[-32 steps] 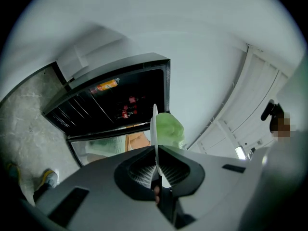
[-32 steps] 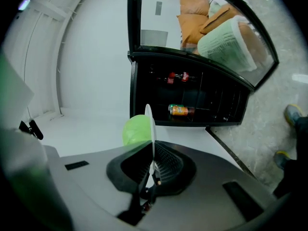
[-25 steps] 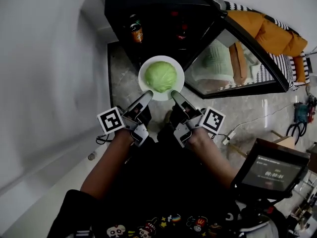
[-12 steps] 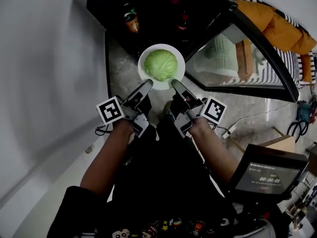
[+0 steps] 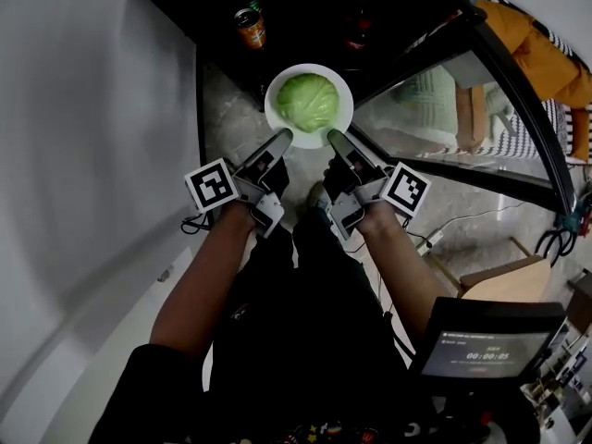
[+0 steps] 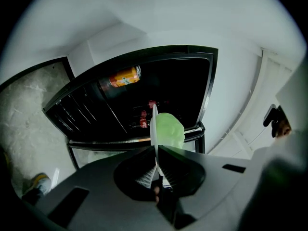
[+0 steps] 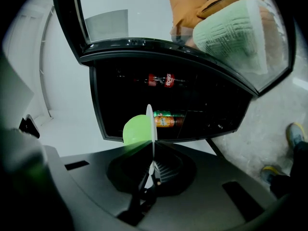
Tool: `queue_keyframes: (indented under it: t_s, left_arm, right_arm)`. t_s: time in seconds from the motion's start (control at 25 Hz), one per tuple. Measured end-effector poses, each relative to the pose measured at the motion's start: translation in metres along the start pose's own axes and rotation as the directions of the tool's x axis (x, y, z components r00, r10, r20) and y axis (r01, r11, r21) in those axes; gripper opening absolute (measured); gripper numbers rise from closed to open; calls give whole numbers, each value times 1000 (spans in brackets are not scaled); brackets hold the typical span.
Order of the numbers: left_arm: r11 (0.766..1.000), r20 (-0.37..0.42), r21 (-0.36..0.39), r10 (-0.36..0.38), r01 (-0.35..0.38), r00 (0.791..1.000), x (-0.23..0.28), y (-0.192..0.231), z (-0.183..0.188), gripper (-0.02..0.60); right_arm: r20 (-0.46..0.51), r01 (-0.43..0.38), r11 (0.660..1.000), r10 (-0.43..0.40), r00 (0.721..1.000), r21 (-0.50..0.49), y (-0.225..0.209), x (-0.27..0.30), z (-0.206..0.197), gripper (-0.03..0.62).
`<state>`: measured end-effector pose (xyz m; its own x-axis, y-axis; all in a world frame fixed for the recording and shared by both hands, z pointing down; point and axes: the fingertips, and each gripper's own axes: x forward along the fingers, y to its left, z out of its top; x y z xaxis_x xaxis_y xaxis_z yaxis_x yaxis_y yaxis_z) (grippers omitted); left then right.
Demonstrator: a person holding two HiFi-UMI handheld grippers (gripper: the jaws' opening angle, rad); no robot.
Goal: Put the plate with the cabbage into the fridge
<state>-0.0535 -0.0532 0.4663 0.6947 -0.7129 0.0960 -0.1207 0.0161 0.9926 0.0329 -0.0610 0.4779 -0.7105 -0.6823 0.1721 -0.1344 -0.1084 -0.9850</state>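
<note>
A white plate (image 5: 275, 93) carries a pale green cabbage (image 5: 308, 102) and hangs just in front of the open black fridge (image 5: 305, 7). My left gripper (image 5: 283, 138) is shut on the plate's near left rim, and my right gripper (image 5: 334, 138) is shut on its near right rim. In the left gripper view the plate (image 6: 154, 129) shows edge-on between the jaws with the cabbage (image 6: 169, 131) to its right. The right gripper view shows the plate (image 7: 149, 124) edge-on with the cabbage (image 7: 134, 129) to its left.
The fridge's glass door (image 5: 462, 109) stands swung open to the right. Inside the dark fridge stand an orange can (image 5: 249, 26) on the left and red-labelled bottles (image 7: 161, 80) further in. A white wall (image 5: 83, 109) runs along the left. A screen (image 5: 476, 350) sits at lower right.
Both grippers have carried the plate with the cabbage forward, closer to the fridge opening. Their hold on the rim is unchanged.
</note>
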Motion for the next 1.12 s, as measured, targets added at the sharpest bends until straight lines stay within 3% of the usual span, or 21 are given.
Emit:
queue_keyframes:
  t_s: [0.2, 0.44, 0.76, 0.92, 1.12]
  left_arm:
    - [999, 25, -49, -7, 9, 1000, 0, -4, -2, 17]
    - [999, 28, -35, -16, 17, 999, -3, -8, -2, 17]
    - [995, 40, -63, 75, -73, 996, -3, 5, 1, 17]
    - [993, 29, -23, 115, -115, 993, -7, 8, 1, 17]
    - [994, 28, -15, 113, -113, 993, -7, 4, 1, 17]
  right_arm:
    - [-9, -4, 1000, 4, 1000, -10, 4, 1, -1, 18]
    - [-12, -3, 999, 3, 1000, -32, 8, -2, -2, 18]
    - [-28, 44, 999, -44, 999, 7, -4, 4, 1, 18]
    - [-22, 45, 998, -44, 999, 40, -3, 3, -1, 18]
    - [-16, 46, 998, -45, 999, 34, 2, 0, -2, 18]
